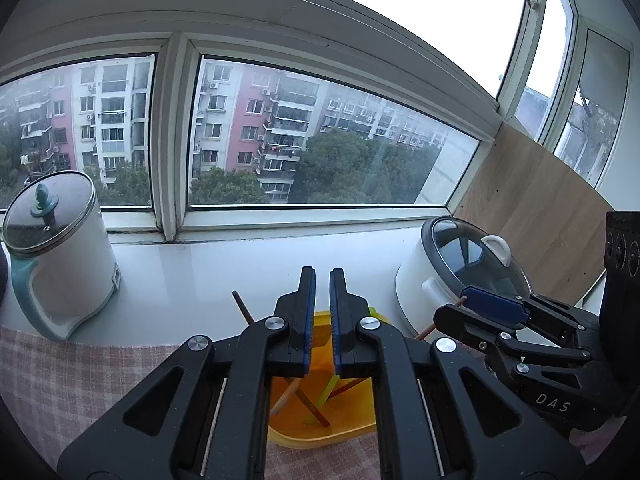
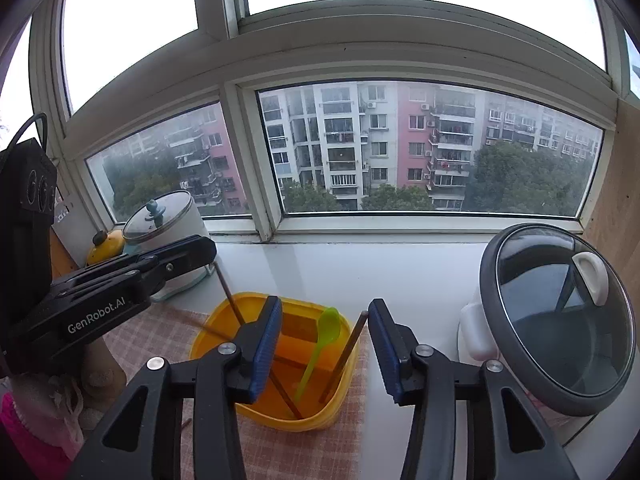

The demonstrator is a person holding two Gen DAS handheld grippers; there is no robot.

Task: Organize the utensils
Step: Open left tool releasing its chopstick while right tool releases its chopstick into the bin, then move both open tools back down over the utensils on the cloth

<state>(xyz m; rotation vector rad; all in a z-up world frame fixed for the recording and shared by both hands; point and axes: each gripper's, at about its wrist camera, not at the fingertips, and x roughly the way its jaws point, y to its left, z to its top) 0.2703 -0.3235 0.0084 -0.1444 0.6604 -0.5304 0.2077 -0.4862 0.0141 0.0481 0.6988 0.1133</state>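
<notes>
Since the right gripper (image 2: 322,344) stands spread above the yellow tub (image 2: 336,410), nothing is pinched. Lift it straight off the chopstick (image 2: 344,354). The left gripper (image 1: 322,316) sits nearly pressed together, empty.

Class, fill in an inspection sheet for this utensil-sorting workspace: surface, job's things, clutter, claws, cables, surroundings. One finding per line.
Surface: white counter under the window, checked cloth at the near edge.
Job's things: yellow container on the cloth, holding a green spoon and brown chopsticks that lean on its walls.
Clutter: white kettle with glass lid on the left; white pot with tilted glass lid on the right; small yellow pot behind the kettle.
Claws: left claw shut, nothing between the pads; right claw open over the container, not gripping anything.
Cables: one dark cable at the left edge of the right wrist view.
Surroundings: window facing apartment blocks and trees; wooden panel at right.
</notes>
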